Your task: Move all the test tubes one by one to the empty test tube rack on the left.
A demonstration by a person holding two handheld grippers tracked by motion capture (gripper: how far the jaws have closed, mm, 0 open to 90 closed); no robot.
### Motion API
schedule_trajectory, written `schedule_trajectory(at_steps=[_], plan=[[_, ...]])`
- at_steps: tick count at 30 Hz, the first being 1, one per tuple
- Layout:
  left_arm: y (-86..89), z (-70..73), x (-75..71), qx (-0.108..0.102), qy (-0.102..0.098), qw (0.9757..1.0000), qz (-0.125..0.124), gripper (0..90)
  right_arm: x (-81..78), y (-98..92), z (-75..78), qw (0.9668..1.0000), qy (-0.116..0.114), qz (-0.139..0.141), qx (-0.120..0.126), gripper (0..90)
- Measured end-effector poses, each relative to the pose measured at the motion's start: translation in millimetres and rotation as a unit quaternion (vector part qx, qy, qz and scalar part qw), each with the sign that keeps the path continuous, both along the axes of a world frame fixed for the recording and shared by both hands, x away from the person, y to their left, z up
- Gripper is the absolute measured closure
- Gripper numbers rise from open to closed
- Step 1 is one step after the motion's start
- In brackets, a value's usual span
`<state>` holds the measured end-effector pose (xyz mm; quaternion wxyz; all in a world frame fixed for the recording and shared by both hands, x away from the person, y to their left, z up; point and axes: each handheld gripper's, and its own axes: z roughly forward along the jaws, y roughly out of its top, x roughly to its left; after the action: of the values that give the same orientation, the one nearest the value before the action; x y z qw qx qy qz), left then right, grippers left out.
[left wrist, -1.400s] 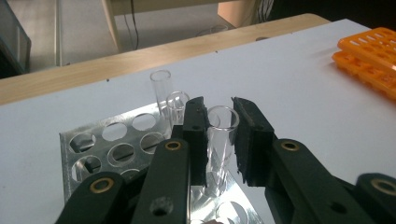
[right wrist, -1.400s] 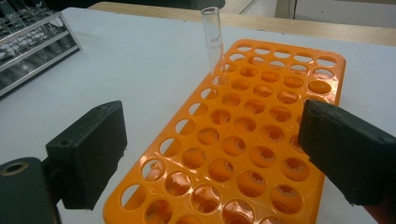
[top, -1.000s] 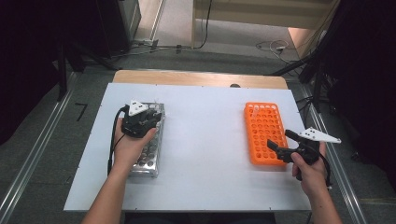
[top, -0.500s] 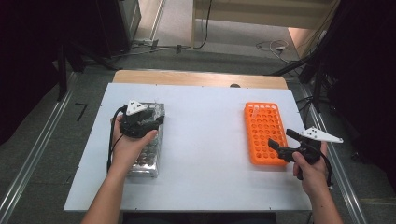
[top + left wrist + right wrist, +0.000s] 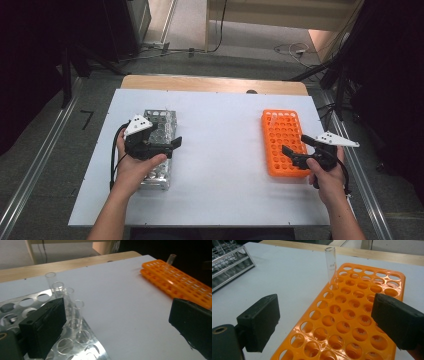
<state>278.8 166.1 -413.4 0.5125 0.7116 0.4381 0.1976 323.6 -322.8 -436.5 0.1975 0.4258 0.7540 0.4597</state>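
A metal tube rack [image 5: 162,120] stands on the left of the white table [image 5: 220,165], partly under the person's left hand. It holds several clear glass tubes [image 5: 58,290]. My left gripper [image 5: 174,144] hovers at the rack's right edge and points right; its jaws have just been opening and stand wide apart [image 5: 117,327] with nothing between them. On the right lies an orange tube rack [image 5: 282,132], [image 5: 352,315], [image 5: 180,282] with one glass tube [image 5: 330,262], [image 5: 171,258] upright near its far end. My right gripper [image 5: 295,149], [image 5: 324,325] is open over the rack's near right corner, empty.
A wooden strip [image 5: 215,84] runs along the table's far edge. Aluminium rails [image 5: 35,170] flank the table on both sides, and cables [image 5: 290,50] lie on the floor beyond. White table surface stretches between the two racks.
The left gripper's jaws went from shut to wide open, and the gripper shifted from over the metal rack toward its right edge, turning to the right. The right gripper kept still.
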Motion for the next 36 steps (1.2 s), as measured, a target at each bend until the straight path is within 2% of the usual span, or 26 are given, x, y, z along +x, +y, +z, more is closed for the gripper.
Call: schedule_trajectory(at_steps=[2,6,8,12,22,28,32,36], plan=[[-0.2,0.4,-4.4,-0.007,-0.005,0.9999,-0.010,0.0,3.8,3.3,-1.2,1.0000,0.005,-0.001,-0.001,6.7],[0.7,1.0,-9.1,-0.011,-0.007,0.9999,-0.004,0.0,11.5,11.1,-3.8,0.9999,0.012,0.001,-0.006,6.7],[1.8,1.2,-10.0,-0.016,-0.007,0.9998,-0.012,0.0,15.7,14.8,-5.1,0.9999,0.014,0.003,-0.009,6.7],[-0.7,0.4,-11.0,-0.010,-0.006,0.9998,-0.015,0.0,27.4,22.4,-9.6,0.9996,0.022,0.003,-0.019,7.2],[-2.7,0.0,-10.9,-0.010,-0.006,0.9999,-0.012,0.0,56.3,41.1,-10.8,0.9979,0.043,-0.021,-0.043,18.1],[-1.9,0.8,-11.8,-0.009,-0.006,0.9999,-0.010,0.0,70.0,49.7,-12.1,0.9966,0.037,-0.055,-0.049,34.7],[-0.4,1.4,-12.0,-0.010,-0.007,0.9999,-0.009,0.0,76.7,54.4,-13.4,0.9956,0.044,-0.064,-0.052,45.8],[0.0,2.0,-12.2,-0.011,-0.007,0.9999,-0.009,0.0,83.2,59.2,-16.3,0.9929,0.054,-0.076,-0.073,55.5]])
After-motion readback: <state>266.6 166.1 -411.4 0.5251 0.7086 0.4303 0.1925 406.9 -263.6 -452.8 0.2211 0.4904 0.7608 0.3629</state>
